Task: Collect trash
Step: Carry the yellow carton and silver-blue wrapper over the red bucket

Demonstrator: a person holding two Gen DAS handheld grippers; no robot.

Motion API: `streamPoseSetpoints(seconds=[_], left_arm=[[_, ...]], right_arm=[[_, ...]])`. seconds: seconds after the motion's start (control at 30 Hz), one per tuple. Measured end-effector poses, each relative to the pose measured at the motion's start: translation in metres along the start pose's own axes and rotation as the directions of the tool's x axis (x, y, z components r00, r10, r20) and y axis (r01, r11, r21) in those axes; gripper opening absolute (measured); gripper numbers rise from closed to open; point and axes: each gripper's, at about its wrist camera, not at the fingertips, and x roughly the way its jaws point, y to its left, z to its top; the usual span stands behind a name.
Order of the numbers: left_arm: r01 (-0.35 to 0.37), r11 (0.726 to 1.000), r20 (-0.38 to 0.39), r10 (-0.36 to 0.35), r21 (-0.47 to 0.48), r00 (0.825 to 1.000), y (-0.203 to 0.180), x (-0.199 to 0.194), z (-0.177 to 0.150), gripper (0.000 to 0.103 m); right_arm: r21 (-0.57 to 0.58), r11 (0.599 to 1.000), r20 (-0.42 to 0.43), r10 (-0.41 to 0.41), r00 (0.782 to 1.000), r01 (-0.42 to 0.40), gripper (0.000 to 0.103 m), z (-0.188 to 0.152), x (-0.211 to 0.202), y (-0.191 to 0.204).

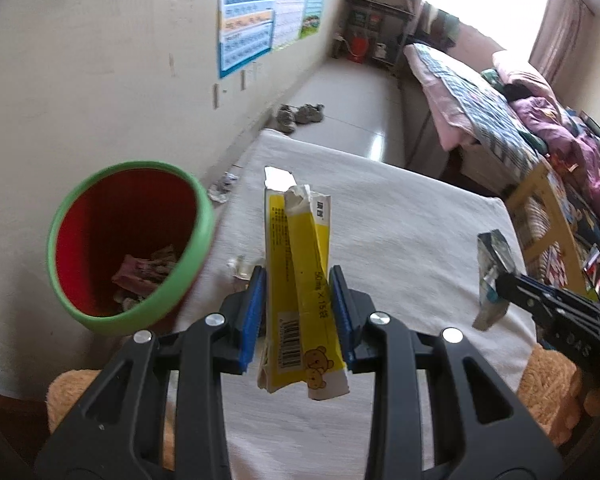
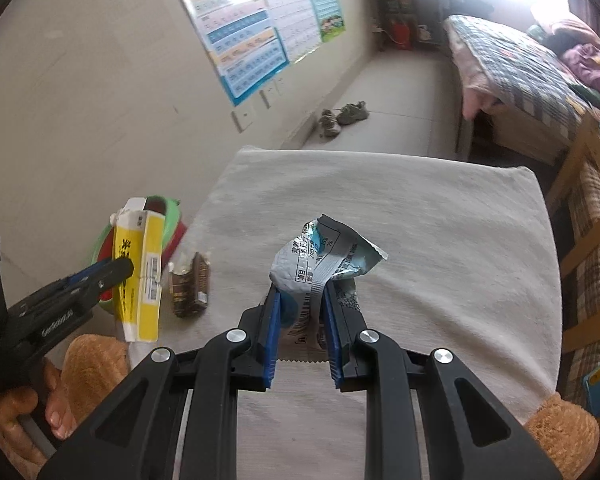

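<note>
- Firstly, the left gripper [image 1: 298,276] is clamped on a flattened yellow carton [image 1: 300,280], its blue pads pressing both long sides. The carton stands nearly upright between them, torn white at the top, with a barcode and a small bear print near the bottom end.
- The right gripper [image 2: 300,292] is clamped on a crumpled silver-and-teal wrapper [image 2: 324,256], whose printed, creased top fans out above the pads while a serrated edge shows below them.
- Both held pieces hang above the white cloth [image 1: 400,220] that covers the table.
- On the cloth, near its left edge, stands a small crushed brown drink box [image 2: 190,288], just right of the yellow carton in the right wrist view.
- Left of the table, close against its edge, is the bin [image 1: 128,244]: green rim, red inside, with scraps lying at the bottom. Its mouth is open and unobstructed.
- A crumpled scrap [image 1: 222,190] lies on the floor between bin and wall.
- Beyond the far table edge the floor runs bare past a pair of shoes [image 1: 300,116], with the bed [image 1: 480,100] on the right.
</note>
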Motion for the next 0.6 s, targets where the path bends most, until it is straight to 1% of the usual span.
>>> streamPoseSetpoints(seconds=[0.3,0.5,0.6], left_arm=[[-0.066,0.996,0.032,0.069,-0.065,0.997,0.046,-0.011,0.003,0.031],[-0.098,0.988,0.033,0.103,-0.121,0.994,0.078,-0.012,0.002,0.032],[-0.110,0.984,0.032,0.115,-0.140,0.993,0.091,-0.012,0.001,0.032]], right_arm=[[-0.118,0.991,-0.031,0.052,0.998,-0.055,0.020,0.005,0.019,0.054],[-0.213,0.973,-0.064,0.074,0.995,-0.086,0.020,0.008,0.037,0.096],[-0.253,0.963,-0.065,0.083,0.994,-0.097,0.020,0.012,0.046,0.115]])
